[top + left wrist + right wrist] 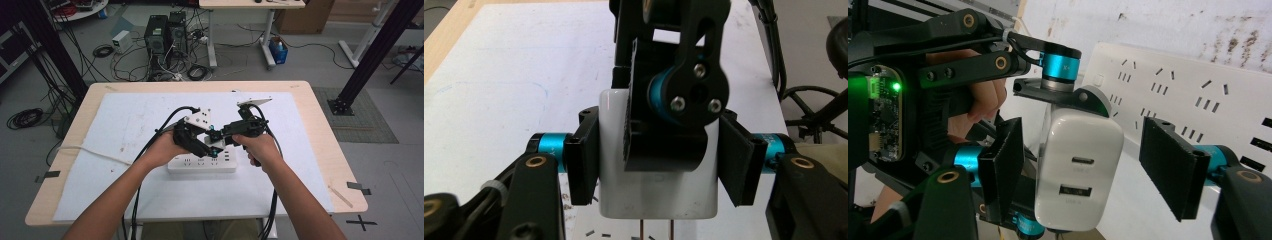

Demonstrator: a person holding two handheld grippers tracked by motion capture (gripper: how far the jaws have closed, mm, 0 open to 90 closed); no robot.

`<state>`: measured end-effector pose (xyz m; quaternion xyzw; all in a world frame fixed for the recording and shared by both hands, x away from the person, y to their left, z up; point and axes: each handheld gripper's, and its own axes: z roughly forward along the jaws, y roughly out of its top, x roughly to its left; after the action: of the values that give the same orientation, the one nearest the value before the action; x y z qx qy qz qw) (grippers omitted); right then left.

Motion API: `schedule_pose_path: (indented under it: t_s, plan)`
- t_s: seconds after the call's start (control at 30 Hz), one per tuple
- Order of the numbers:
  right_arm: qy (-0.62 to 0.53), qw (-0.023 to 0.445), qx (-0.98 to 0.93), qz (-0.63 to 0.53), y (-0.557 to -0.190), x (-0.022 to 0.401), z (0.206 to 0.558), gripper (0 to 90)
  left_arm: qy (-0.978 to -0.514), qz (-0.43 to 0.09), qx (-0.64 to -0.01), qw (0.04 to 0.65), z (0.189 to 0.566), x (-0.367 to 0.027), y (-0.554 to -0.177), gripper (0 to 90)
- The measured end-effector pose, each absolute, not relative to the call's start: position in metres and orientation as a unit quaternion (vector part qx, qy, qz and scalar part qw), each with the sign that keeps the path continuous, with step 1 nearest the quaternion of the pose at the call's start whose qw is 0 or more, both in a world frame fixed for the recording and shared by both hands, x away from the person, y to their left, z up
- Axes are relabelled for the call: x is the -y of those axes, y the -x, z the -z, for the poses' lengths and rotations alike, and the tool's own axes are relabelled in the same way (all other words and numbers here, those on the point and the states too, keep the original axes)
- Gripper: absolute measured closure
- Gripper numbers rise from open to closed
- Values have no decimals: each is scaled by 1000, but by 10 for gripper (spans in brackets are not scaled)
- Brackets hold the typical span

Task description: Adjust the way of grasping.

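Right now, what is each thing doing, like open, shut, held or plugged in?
White charger: held above the strip, not plugged in, two ports facing the right gripper's camera.
Left gripper: shut on the charger.
Right gripper: open, jaws either side of the charger, apart from it.
White power strip: flat on the table, sockets empty.

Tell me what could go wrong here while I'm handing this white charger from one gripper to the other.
The right gripper stands with a gap to the white charger; if the left gripper releases early, it could drop onto the power strip. The two grippers crowd each other and could knock the charger askew.
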<state>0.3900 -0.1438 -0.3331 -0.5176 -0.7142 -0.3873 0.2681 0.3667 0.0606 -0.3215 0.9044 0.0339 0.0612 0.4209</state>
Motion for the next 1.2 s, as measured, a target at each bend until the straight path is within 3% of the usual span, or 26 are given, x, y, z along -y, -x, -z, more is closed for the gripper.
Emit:
schedule_pose_path:
  t_s: [0.3,0.63,0.83,0.93,1.2]
  plan:
    - [520,291,704,385,-391,143,336,442,-906,-73,-29,417,321,-59,-365,426]
    - [527,306,693,385,-391,142,340,605,-907,-84,-27,412,321,-57,-364,426]
    - [534,309,684,389,-392,142,344,620,-910,-91,-29,403,322,-57,-364,423]
    - [536,301,684,392,-391,143,345,622,-910,-92,-38,403,321,-58,-363,330]
    - [536,270,694,398,-392,155,343,621,-917,-85,-58,386,318,-68,-365,278]
